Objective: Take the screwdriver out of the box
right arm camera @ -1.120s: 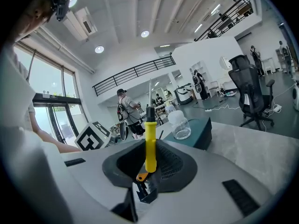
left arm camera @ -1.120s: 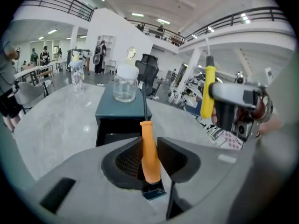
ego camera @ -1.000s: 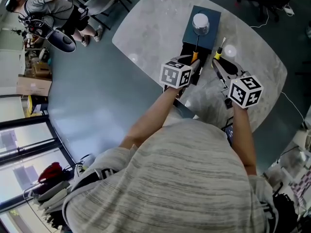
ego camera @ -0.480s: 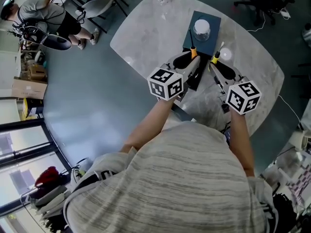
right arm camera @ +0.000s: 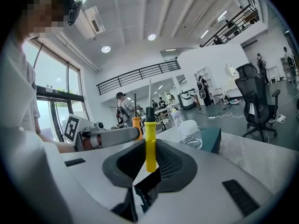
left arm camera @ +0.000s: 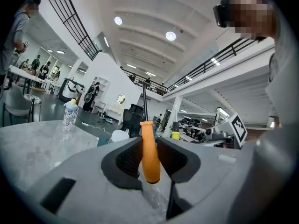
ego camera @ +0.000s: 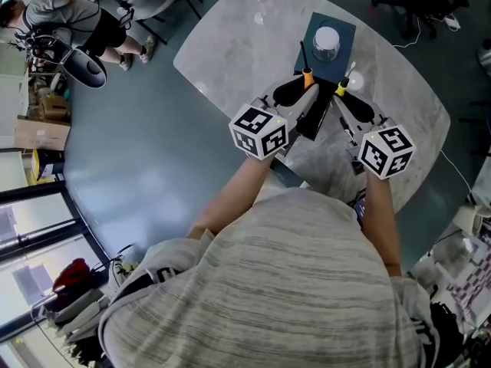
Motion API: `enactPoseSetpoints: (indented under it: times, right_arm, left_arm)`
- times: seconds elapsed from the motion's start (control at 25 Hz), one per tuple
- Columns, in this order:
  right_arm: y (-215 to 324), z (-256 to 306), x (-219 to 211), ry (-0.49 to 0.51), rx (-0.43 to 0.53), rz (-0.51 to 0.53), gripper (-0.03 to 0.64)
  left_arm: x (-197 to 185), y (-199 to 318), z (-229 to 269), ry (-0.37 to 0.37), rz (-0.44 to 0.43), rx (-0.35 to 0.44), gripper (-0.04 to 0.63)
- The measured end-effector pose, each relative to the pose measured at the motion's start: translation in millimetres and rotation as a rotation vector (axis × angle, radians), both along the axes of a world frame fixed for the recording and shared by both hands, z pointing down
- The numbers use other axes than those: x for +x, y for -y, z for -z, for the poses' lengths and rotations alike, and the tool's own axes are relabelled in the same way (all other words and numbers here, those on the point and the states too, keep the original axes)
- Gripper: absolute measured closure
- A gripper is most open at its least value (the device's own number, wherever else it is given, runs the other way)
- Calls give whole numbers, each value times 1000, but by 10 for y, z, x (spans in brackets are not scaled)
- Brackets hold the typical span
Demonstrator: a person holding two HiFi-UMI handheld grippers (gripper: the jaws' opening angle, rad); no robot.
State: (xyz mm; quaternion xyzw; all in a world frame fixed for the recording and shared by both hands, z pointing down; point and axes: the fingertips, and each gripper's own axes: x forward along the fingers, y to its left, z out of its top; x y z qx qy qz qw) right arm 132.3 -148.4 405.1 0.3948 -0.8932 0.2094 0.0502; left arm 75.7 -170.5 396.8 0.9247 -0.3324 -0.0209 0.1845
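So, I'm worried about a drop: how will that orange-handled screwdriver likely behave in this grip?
Probably stiff: the orange-handled screwdriver stands upright, thin shaft straight. Its smooth tapered handle is pinched only by the fingers of the left gripper, so it might slip or pivot. Set down, the round handle would likely roll.

The table (ego camera: 230, 44) looks like polished stone, the orange screwdriver handle (left arm camera: 149, 158) smooth plastic.

The head view looks steeply down from above the person (ego camera: 291, 282) onto the table (ego camera: 230, 44), the left gripper (ego camera: 305, 95) and the right gripper (ego camera: 343, 96). Each gripper view rides close behind its own jaws, facing about level across the table; both show the jar (right arm camera: 192, 133) and the opposite gripper.
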Motion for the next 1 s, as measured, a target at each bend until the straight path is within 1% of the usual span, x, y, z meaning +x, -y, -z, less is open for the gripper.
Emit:
enactPoseSetpoints:
  times: [0.12, 0.32, 0.52, 0.68, 1.0]
  right_arm:
    - [-16, 18, -41, -19, -2, 9, 551]
    - [52, 34, -65, -12, -13, 20, 551]
    - [63, -36, -36, 11, -56, 35, 551]
    - [62, -49, -27, 24, -82, 25, 551]
    - [157, 46, -138, 22, -71, 3, 551]
  left_arm:
    - [-45, -19, 44, -8, -11, 4, 485]
    - [-111, 56, 74, -18, -28, 10, 486]
    - [-160, 104, -4, -50, -42, -20, 486]
    - [-143, 100, -50, -70, -85, -39, 486]
    - [-171, 197, 9, -89, -156, -39, 486]
